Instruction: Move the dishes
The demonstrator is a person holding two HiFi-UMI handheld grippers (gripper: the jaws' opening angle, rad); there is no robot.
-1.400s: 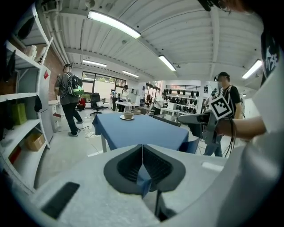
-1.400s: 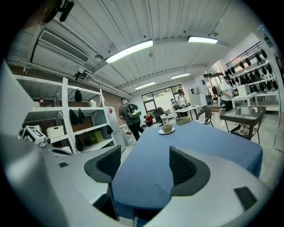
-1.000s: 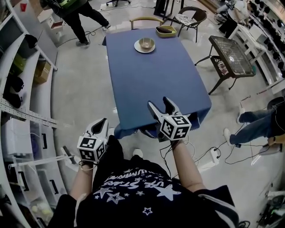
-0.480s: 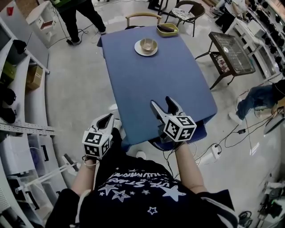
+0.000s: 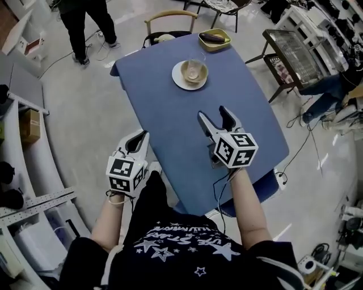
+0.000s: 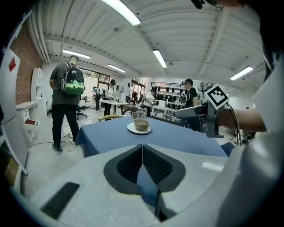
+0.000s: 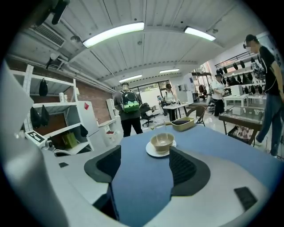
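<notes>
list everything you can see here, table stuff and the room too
table: one, blue cloth, centre
plate: one, white, far half of table
bowl: one, beige, on the plate
glass: one, clear, just beyond the bowl
dish: one, yellow-green, table's far edge, something dark inside
chair: one, wooden, beyond the table's far end
side table: one, dark mesh top, right of table
standing person: one, dark clothes, far left floor
left gripper: one, grey, fingers together, beside table's left edge
right gripper: one, grey, fingers apart, empty, over table
</notes>
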